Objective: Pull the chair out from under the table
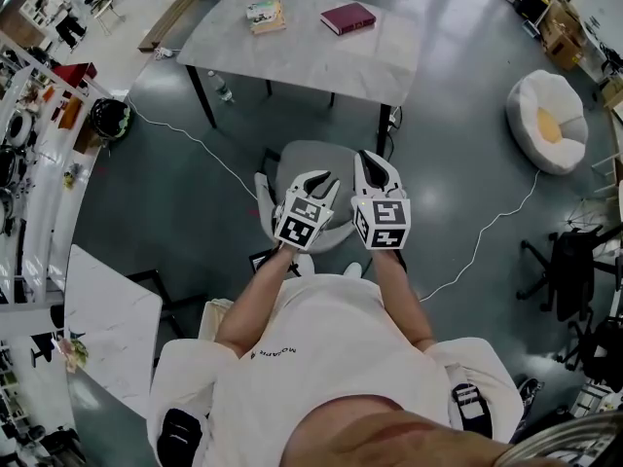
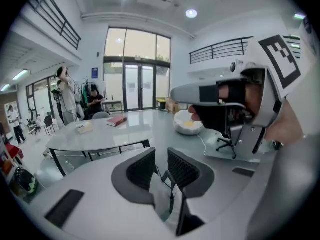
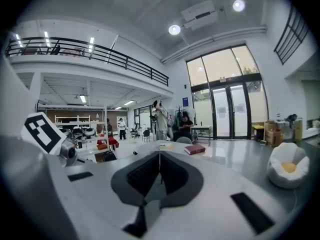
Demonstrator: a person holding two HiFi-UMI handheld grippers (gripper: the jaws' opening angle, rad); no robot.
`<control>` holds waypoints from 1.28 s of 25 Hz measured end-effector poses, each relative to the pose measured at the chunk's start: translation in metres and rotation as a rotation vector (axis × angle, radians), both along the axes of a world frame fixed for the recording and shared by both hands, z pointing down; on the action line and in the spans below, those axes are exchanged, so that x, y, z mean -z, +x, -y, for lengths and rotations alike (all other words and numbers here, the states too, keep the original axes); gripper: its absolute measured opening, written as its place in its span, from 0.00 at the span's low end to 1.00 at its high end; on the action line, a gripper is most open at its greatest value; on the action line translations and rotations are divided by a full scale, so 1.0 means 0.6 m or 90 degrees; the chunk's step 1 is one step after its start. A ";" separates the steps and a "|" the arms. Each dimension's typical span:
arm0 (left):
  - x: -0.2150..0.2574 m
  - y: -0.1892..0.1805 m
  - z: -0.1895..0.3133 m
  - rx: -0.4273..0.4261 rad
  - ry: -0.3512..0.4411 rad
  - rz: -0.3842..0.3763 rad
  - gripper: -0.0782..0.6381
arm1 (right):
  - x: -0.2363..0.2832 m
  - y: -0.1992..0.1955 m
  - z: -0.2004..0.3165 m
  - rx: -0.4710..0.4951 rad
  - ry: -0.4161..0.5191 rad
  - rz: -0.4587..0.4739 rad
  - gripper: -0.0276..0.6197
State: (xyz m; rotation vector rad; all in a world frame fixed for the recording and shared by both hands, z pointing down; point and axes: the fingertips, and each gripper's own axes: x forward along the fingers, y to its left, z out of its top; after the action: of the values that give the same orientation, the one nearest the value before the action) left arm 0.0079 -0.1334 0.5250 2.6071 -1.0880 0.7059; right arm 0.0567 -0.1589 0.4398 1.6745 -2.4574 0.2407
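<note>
The grey chair (image 1: 310,156) stands on the floor just in front of the near edge of the grey table (image 1: 292,56), its seat out from under the tabletop. Both grippers hang side by side above the seat, touching nothing. My left gripper (image 1: 321,178) has a narrow gap between its jaws with nothing in it; the left gripper view shows the same gap (image 2: 161,156). My right gripper (image 1: 373,159) is shut, its pads meeting at the tips on nothing (image 3: 160,156). The left gripper view also shows the right gripper's body (image 2: 235,99) close on its right.
A red book (image 1: 348,17) and a stack of books (image 1: 265,16) lie on the table. A white beanbag (image 1: 547,120) sits at the right, a black office chair (image 1: 565,270) below it. A white cable (image 1: 487,236) runs across the floor. A white table (image 1: 107,329) stands at the lower left.
</note>
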 end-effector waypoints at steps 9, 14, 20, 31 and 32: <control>0.085 -0.011 0.013 0.052 0.031 -0.111 0.17 | 0.024 -0.014 -0.001 0.003 0.016 0.010 0.06; 0.121 -0.013 0.013 0.062 0.056 -0.137 0.14 | 0.036 -0.023 -0.004 0.009 0.024 0.016 0.06; 0.155 -0.019 0.024 0.081 0.086 -0.163 0.11 | 0.040 -0.033 0.000 0.017 0.026 0.022 0.06; 0.199 -0.029 0.029 0.115 0.127 -0.201 0.11 | 0.051 -0.041 0.005 0.016 0.031 0.037 0.06; 0.203 -0.029 0.029 0.118 0.130 -0.204 0.11 | 0.051 -0.041 0.005 0.016 0.031 0.038 0.06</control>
State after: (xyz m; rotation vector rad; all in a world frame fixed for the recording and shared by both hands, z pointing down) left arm -0.0092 -0.1508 0.4034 2.6123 -1.3302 0.1345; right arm 0.0322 -0.1617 0.4090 1.6770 -2.5459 0.2316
